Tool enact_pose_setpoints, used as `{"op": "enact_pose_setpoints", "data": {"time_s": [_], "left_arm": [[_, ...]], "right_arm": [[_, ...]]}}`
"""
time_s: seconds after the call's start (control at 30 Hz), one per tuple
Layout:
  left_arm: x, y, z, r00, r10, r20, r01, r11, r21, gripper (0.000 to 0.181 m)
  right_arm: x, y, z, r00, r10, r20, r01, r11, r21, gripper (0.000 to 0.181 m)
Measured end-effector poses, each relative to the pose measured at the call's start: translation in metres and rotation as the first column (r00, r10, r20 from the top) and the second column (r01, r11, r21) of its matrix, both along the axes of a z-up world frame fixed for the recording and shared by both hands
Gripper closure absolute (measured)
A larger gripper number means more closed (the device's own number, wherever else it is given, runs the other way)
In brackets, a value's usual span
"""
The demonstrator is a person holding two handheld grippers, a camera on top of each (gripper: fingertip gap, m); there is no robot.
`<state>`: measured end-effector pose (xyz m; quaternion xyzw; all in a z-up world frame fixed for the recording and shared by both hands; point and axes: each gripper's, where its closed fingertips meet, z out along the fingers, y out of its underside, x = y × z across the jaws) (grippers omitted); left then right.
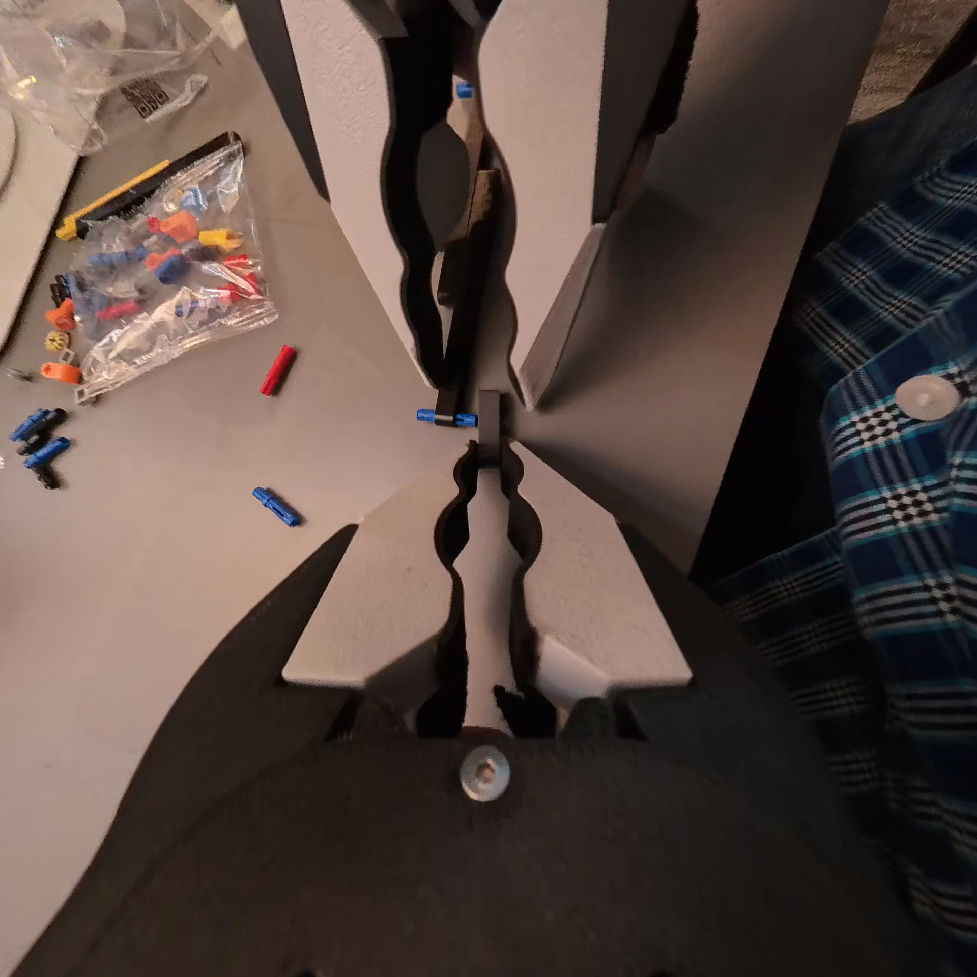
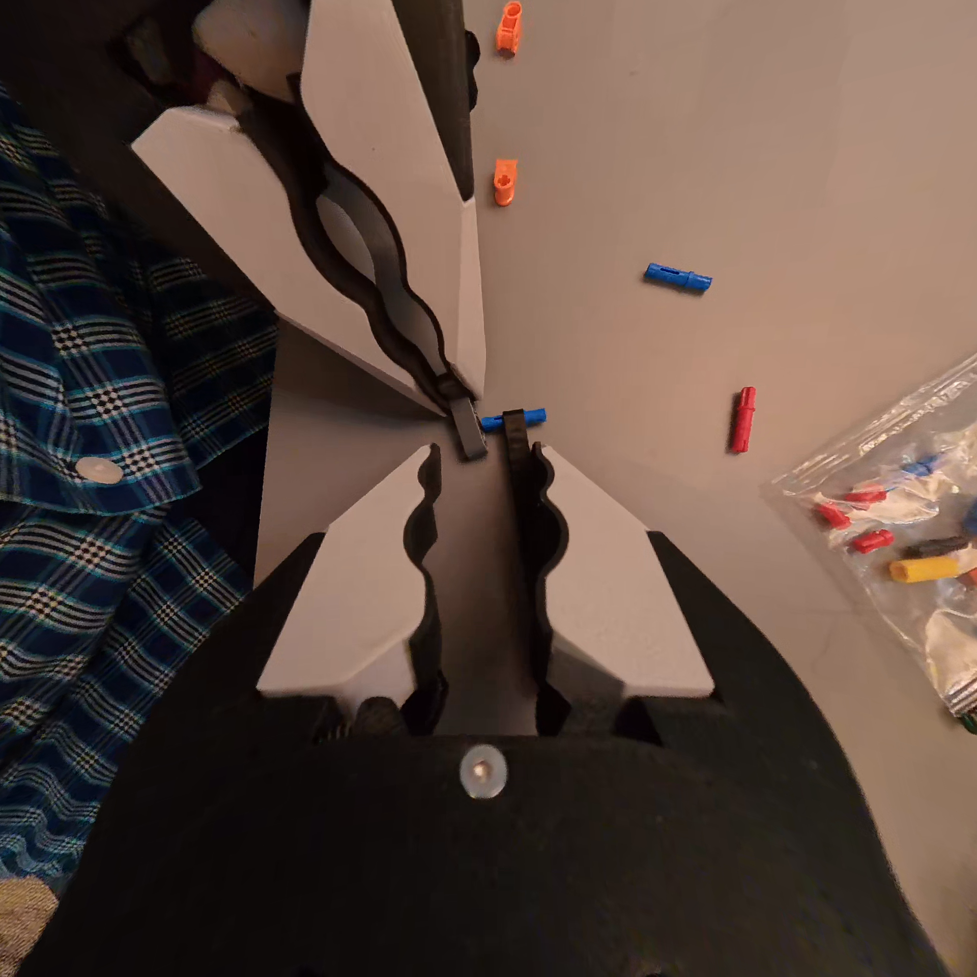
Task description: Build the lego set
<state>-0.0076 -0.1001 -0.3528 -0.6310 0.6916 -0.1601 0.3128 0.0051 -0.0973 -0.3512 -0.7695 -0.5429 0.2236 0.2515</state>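
My left gripper is shut on a short dark grey lego piece, held above the grey table. My right gripper comes in from the opposite side and holds a long black beam along its right finger, its jaws standing partly apart. A blue pin sits through the beam's end. The pin's free end touches the side of the grey piece. The left wrist view shows the beam, the pin and the right gripper from the front.
A clear bag of coloured parts lies on the table. Loose around it are a red pin, a blue pin, blue and black pins and two orange connectors. A person's plaid shirt is at the table edge. The grippers are tip to tip, or close to it.
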Motion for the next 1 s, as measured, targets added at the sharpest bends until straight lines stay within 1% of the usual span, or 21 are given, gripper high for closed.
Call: {"op": "enact_pose_setpoints", "data": {"time_s": [0.2, 0.37, 0.6, 0.67, 0.7, 0.73, 0.87, 1.0], "left_arm": [[-0.002, 0.0, -0.001, 1.0, -0.011, -0.01, 0.009, 0.994, -0.108, 0.176], [-0.003, 0.003, -0.002, 0.999, -0.037, -0.022, 0.033, 0.989, -0.145, 0.176], [-0.005, 0.005, -0.002, 0.994, -0.096, -0.062, 0.084, 0.982, -0.169, 0.176], [-0.006, 0.005, -0.002, 0.991, -0.114, -0.071, 0.101, 0.98, -0.169, 0.176], [-0.006, 0.005, -0.002, 0.99, -0.124, -0.074, 0.11, 0.979, -0.171, 0.176], [-0.006, 0.005, -0.002, 0.989, -0.131, -0.075, 0.116, 0.978, -0.175, 0.176], [-0.007, 0.006, -0.002, 0.985, -0.153, -0.08, 0.137, 0.974, -0.179, 0.176], [-0.007, 0.006, -0.002, 0.984, -0.159, -0.078, 0.144, 0.974, -0.176, 0.176]], "right_arm": [[-0.002, 0.002, 0.0, 1.0, 0.01, -0.007, -0.01, 1.0, -0.002, 0.155], [-0.002, 0.003, 0.0, 1.0, 0.019, -0.01, -0.019, 1.0, -0.003, 0.156], [-0.008, 0.004, 0.0, 0.999, 0.026, 0.023, -0.025, 1.0, -0.017, 0.14], [-0.011, 0.008, 0.001, 1.0, 0.019, 0.015, -0.019, 1.0, -0.013, 0.132], [-0.012, 0.01, 0.001, 1.0, 0.019, 0.012, -0.019, 1.0, -0.018, 0.132], [-0.013, 0.01, 0.0, 1.0, 0.024, 0.007, -0.023, 0.999, -0.023, 0.133], [-0.02, 0.012, 0.0, 0.999, 0.028, -0.025, -0.029, 0.999, -0.032, 0.148], [-0.019, 0.013, 0.0, 0.999, 0.016, -0.047, -0.018, 0.999, -0.028, 0.151]]}}
